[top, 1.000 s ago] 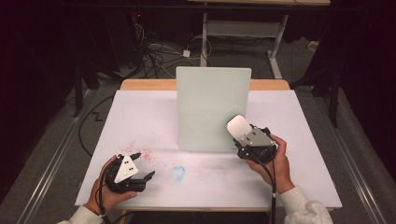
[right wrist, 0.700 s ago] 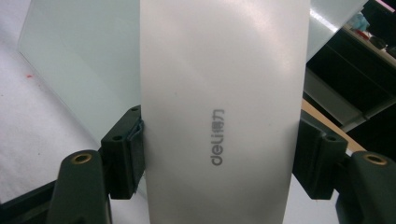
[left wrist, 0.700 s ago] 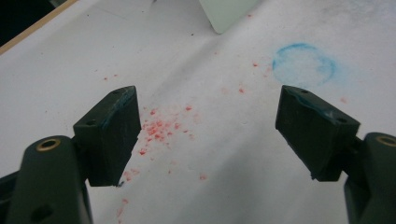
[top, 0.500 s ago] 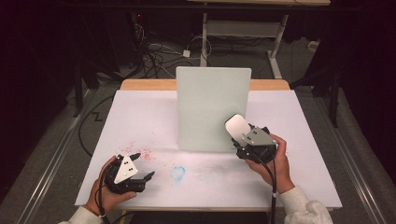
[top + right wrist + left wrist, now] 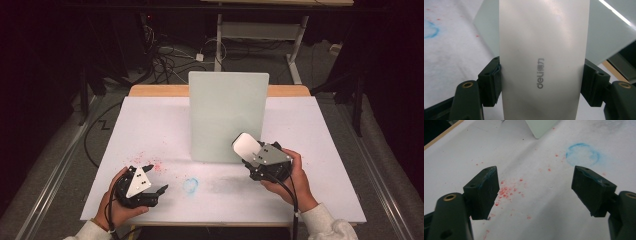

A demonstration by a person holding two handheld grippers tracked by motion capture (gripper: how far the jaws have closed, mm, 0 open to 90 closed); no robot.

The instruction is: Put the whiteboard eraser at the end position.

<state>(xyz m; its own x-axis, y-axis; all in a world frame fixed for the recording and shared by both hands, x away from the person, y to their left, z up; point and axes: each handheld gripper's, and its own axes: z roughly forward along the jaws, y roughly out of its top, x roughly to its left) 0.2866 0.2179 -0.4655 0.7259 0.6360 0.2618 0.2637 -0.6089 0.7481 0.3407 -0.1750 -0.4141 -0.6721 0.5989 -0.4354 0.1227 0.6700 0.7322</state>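
While my right gripper (image 5: 253,156) clamps the eraser (image 5: 543,60) by its edges near the whiteboard (image 5: 227,115), probably for wiping, left gripper (image 5: 154,179) fingers idle wide over the desk (image 5: 150,125).

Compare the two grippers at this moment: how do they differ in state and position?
The left gripper is open and empty, while the right gripper is shut on a white eraser. The left sits over red specks near the table's front; the right is by the upright board. Both are hand-held.
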